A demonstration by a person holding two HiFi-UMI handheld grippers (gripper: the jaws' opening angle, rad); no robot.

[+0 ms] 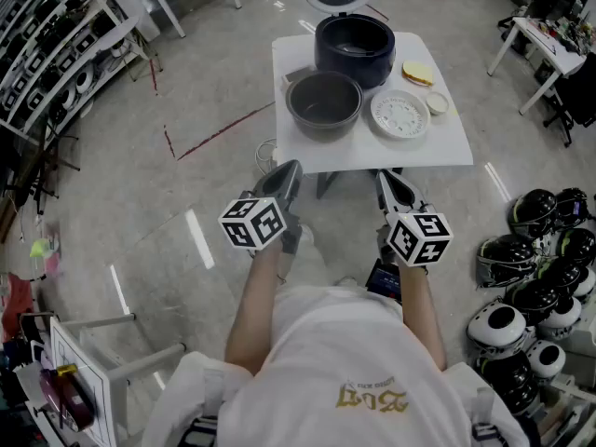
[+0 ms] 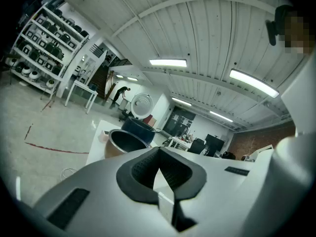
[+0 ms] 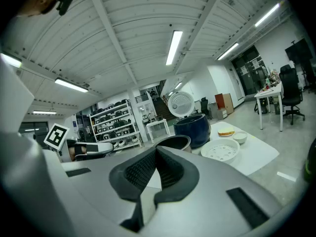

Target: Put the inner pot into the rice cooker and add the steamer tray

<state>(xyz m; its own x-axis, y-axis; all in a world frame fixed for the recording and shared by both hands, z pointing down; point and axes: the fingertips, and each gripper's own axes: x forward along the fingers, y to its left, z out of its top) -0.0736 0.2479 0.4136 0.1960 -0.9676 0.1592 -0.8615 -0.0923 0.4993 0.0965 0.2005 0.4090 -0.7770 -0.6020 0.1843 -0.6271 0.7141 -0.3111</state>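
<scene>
1. Tongs: left gripper (image 1: 289, 168) and right gripper (image 1: 384, 177) closed together, holding nothing.
2. On table (image 1: 447, 147): inner pot (image 1: 324, 102) at rice cooker's (image 1: 354, 49) 7 o'clock; steamer tray (image 1: 399, 114) at 4.
3. Best: pinch opposite rims, lower level.

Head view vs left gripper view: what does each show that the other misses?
Head view only: the white steamer tray, a small bowl and the floor around the table. Left gripper view only: the ceiling lights and a person far off. Both: the inner pot next to the open rice cooker on the white table, plus the left claw, shut and empty.
</scene>
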